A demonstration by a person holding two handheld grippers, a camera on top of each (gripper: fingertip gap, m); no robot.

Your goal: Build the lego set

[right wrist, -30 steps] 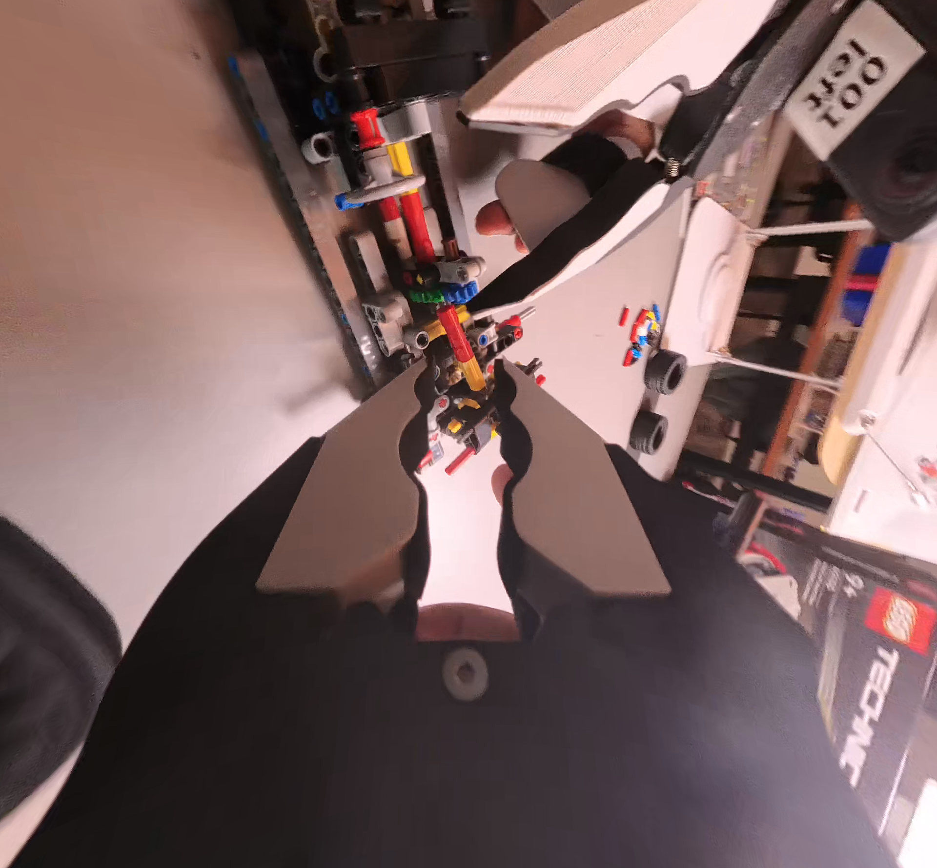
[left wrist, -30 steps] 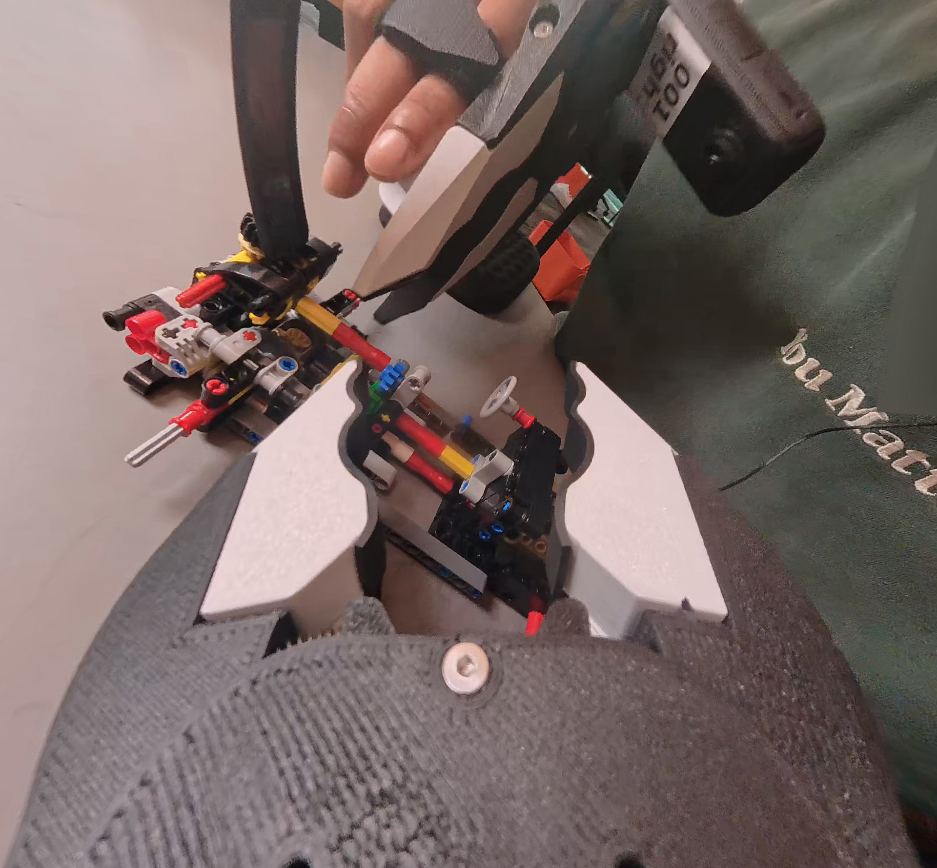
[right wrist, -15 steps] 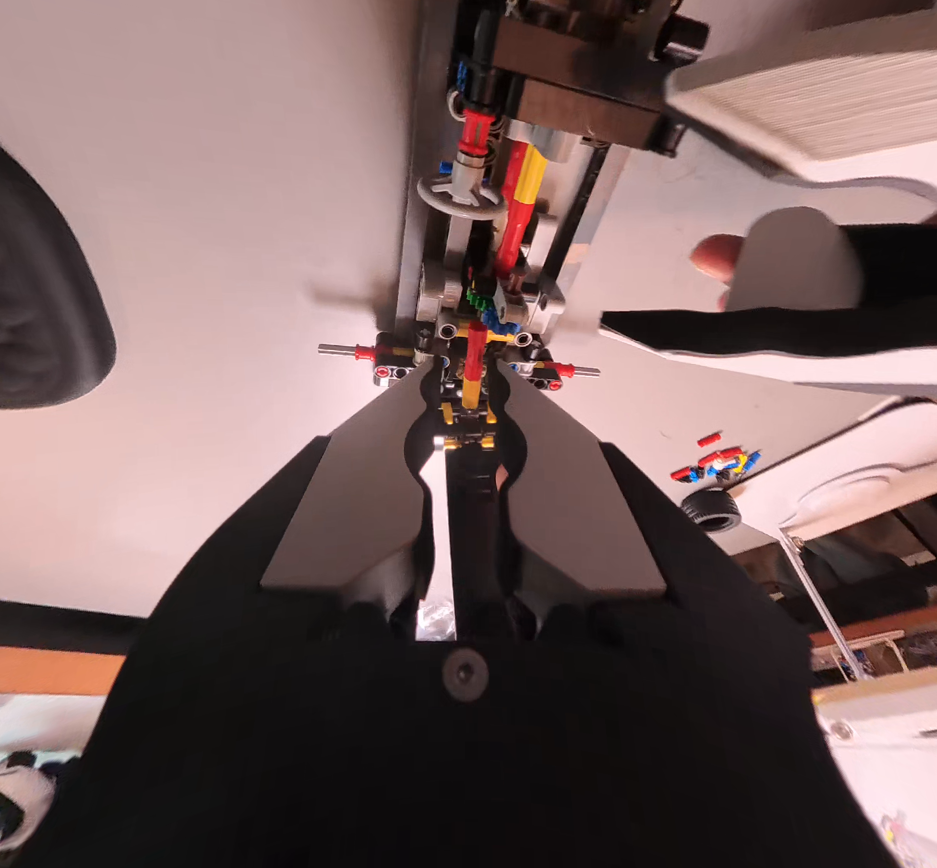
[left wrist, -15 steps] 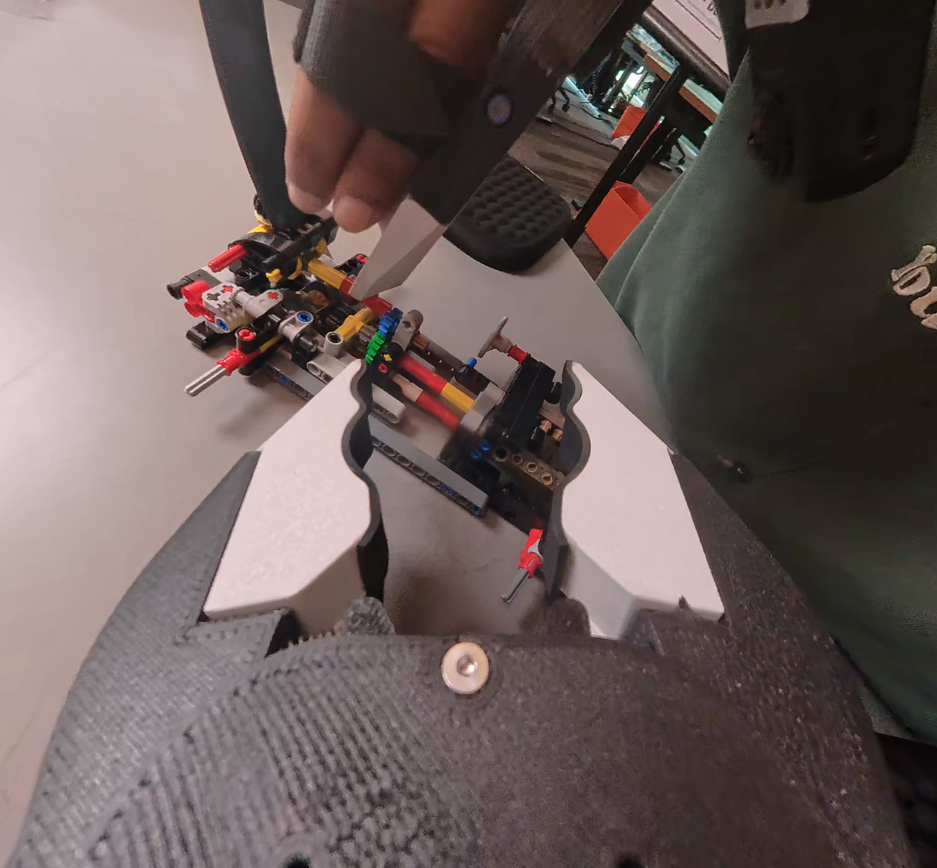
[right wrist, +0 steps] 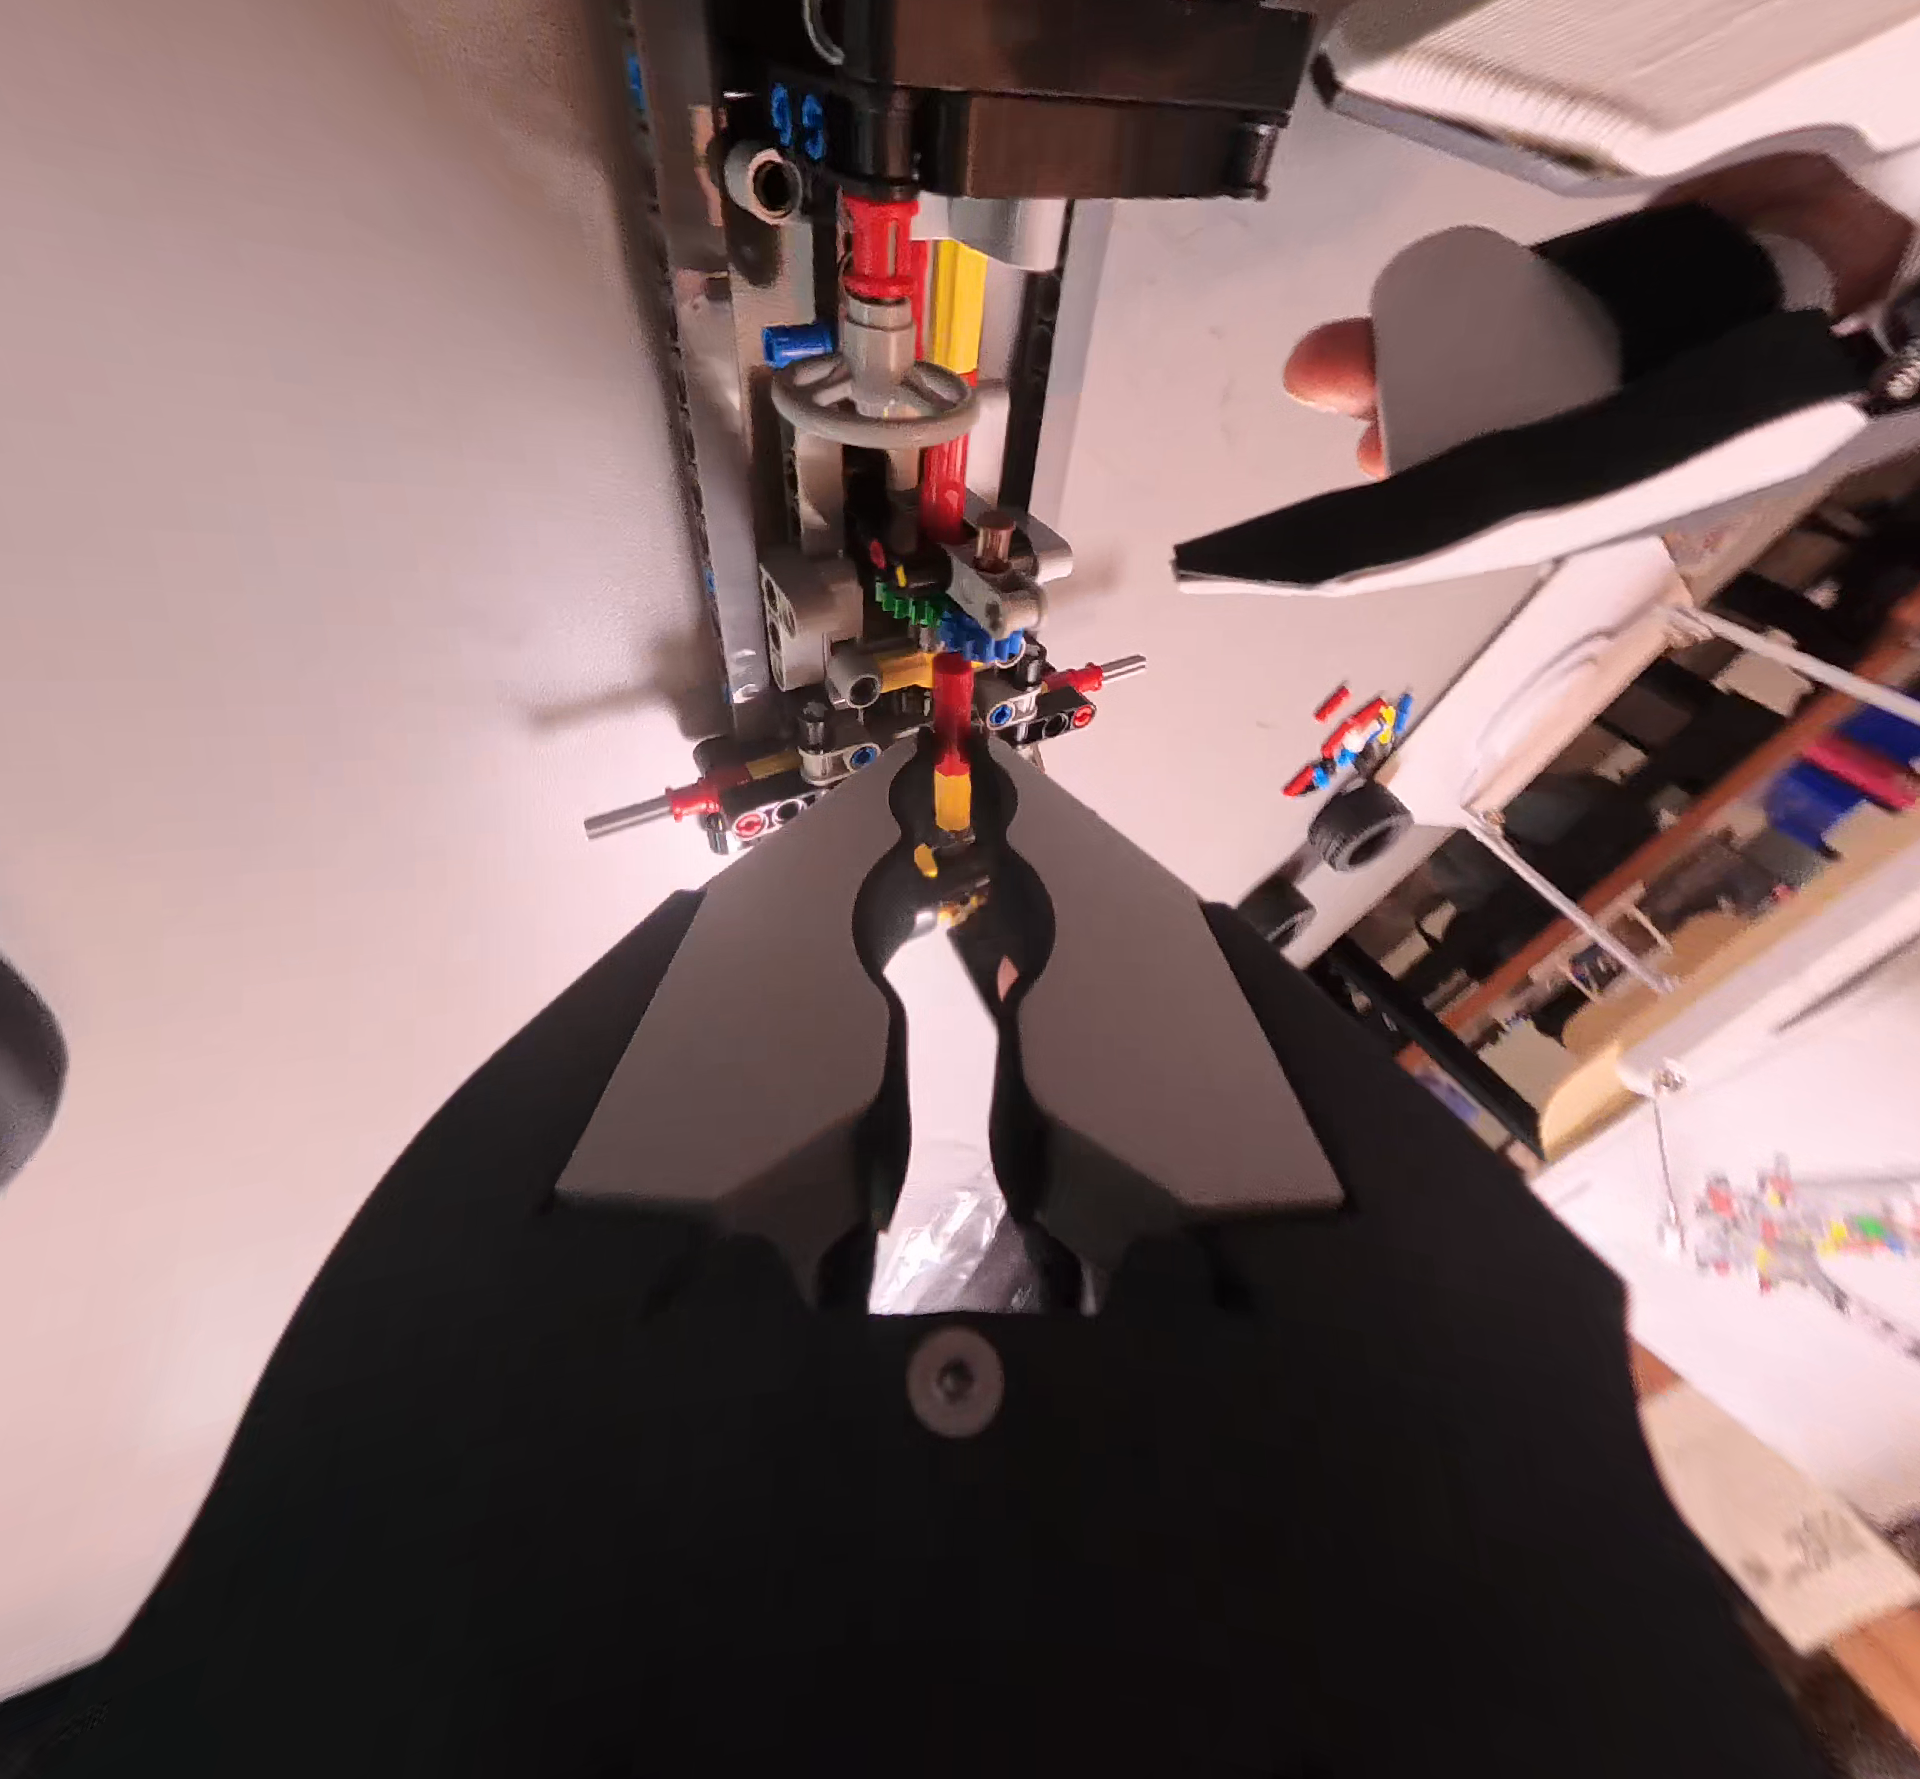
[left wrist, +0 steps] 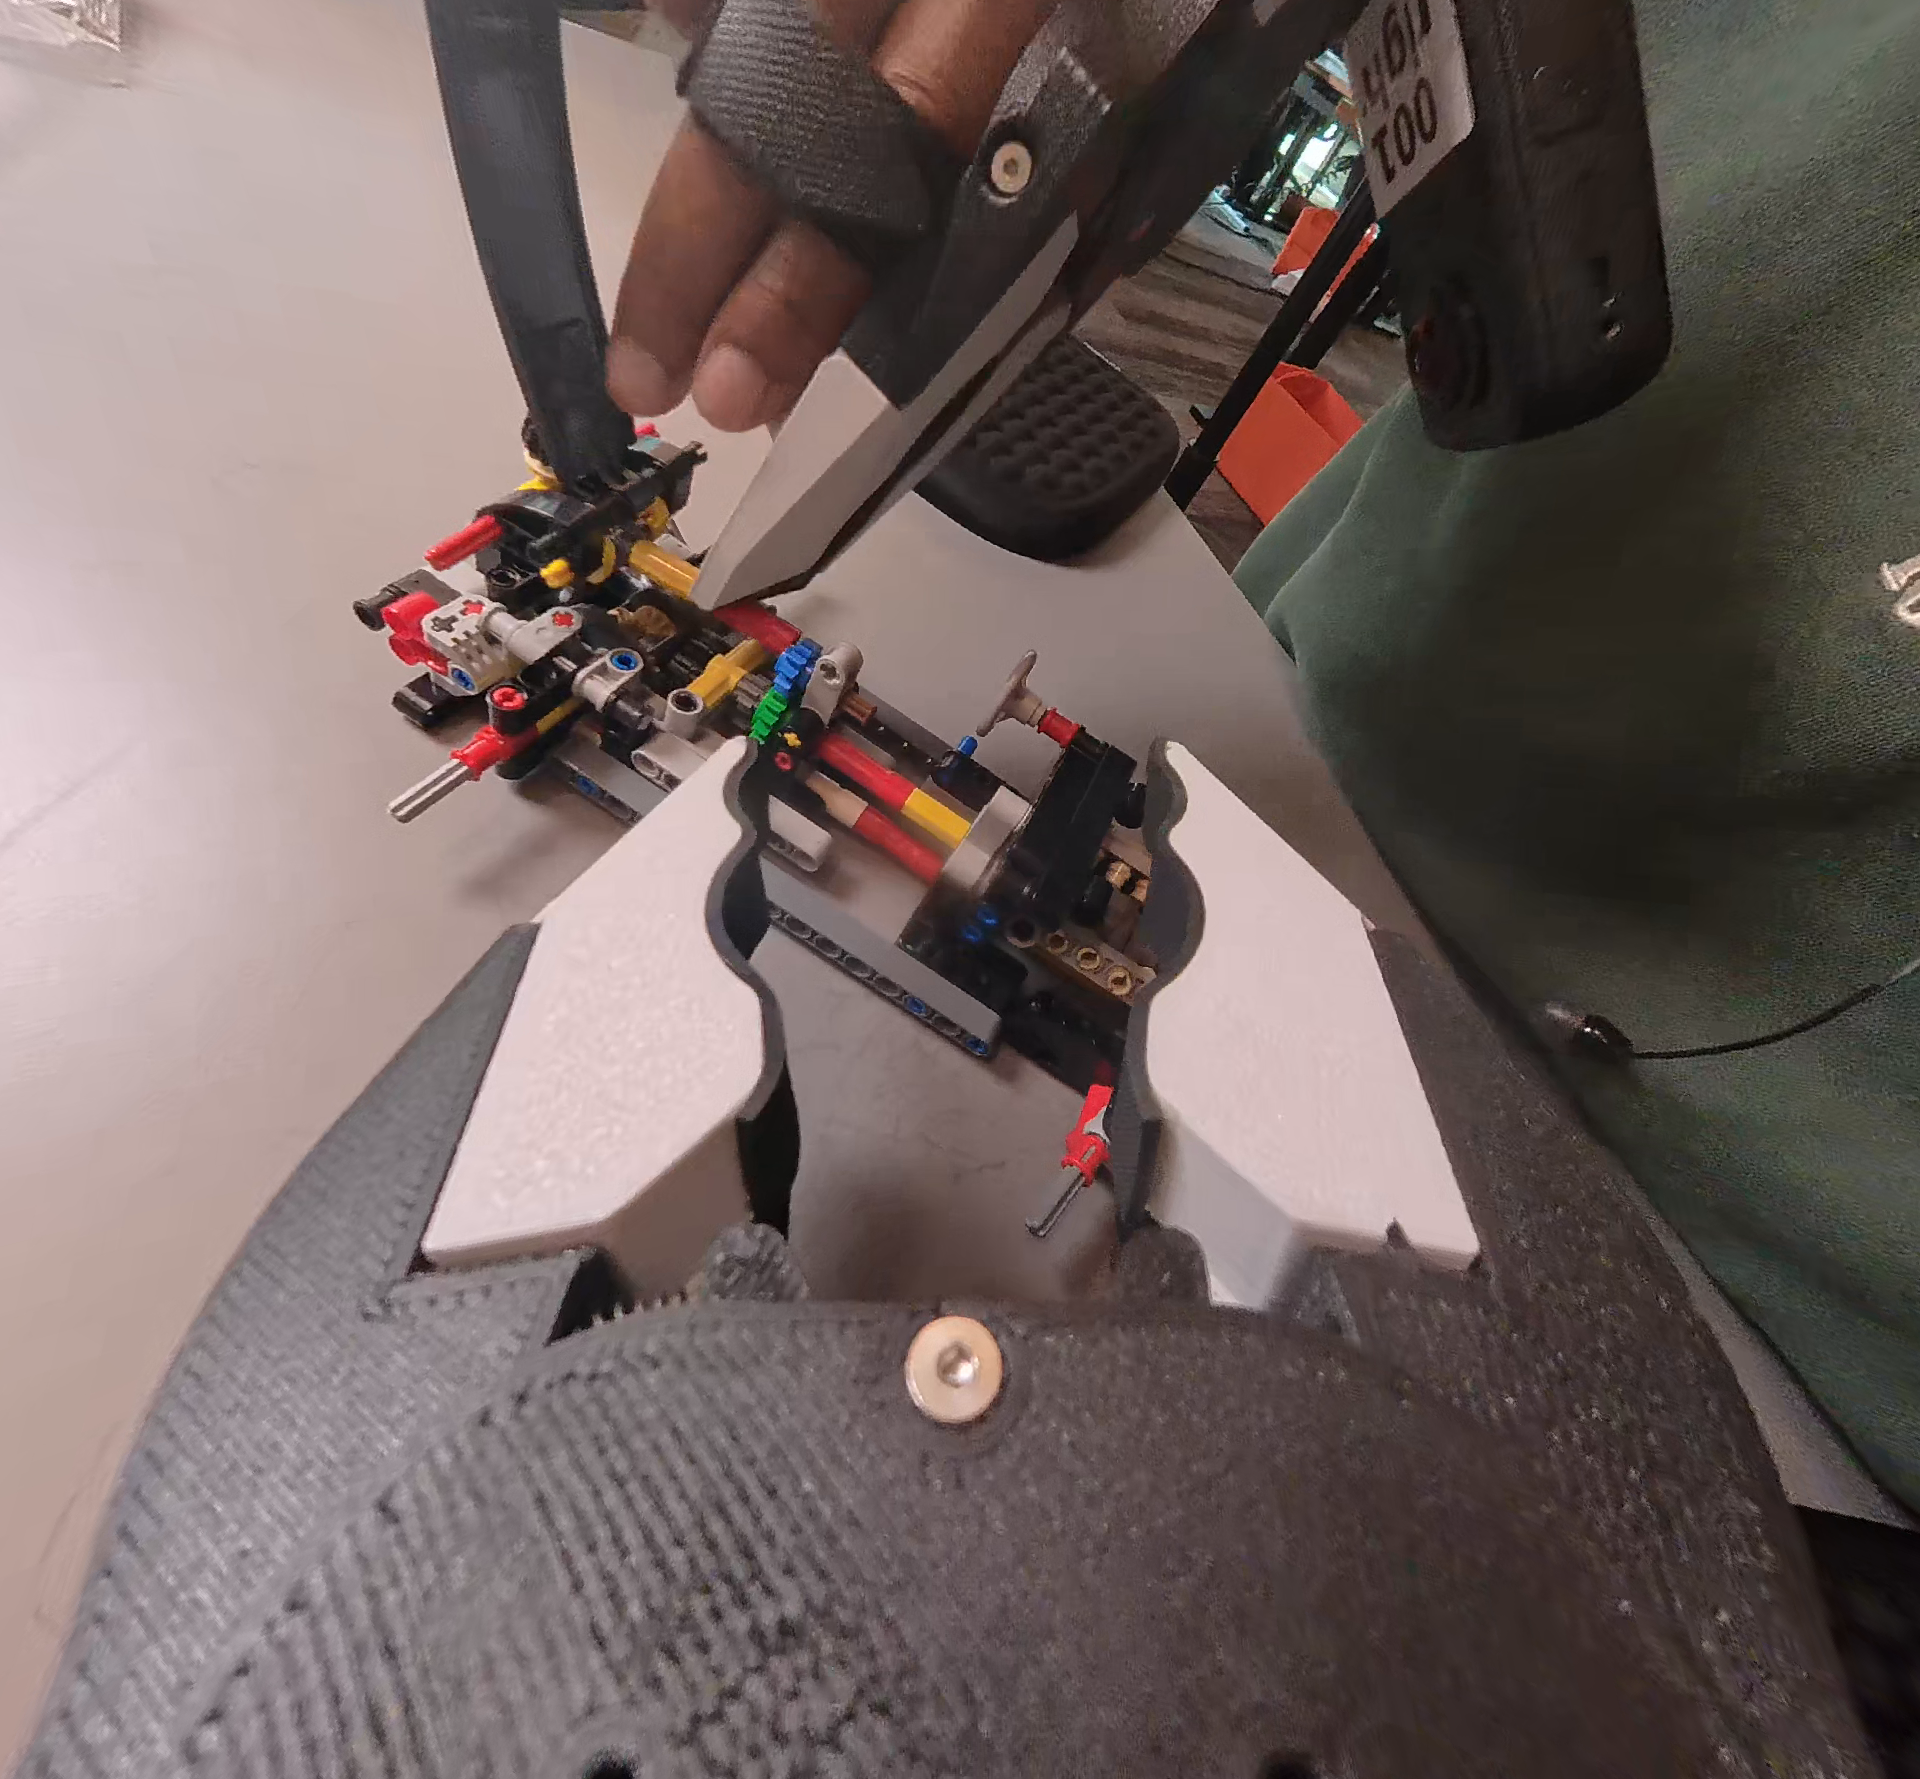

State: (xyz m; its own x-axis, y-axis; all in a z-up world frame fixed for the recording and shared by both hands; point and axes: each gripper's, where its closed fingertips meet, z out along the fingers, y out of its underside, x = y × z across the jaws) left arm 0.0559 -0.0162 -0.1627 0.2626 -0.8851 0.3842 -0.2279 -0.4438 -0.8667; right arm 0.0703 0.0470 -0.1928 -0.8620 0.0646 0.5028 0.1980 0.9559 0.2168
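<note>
A: Where's the lego chassis (left wrist: 831, 794)?

B: Flat on the counter (left wrist: 208, 586), near its edge by the person's green shirt. The left tongs (left wrist: 951, 763) are spread around the black rear block, gripping nothing. The right tongs (right wrist: 954, 763) pinch the front end.

A: How will it handle?

B: Light but probably fragile: pins and axles stick out. Hold the stiff grey beams. Open counter lies on the far side.

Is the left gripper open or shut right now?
Open. In the left wrist view the left gripper has its fingers spread wide, straddling the rear of the lego chassis with table visible between them.
</note>
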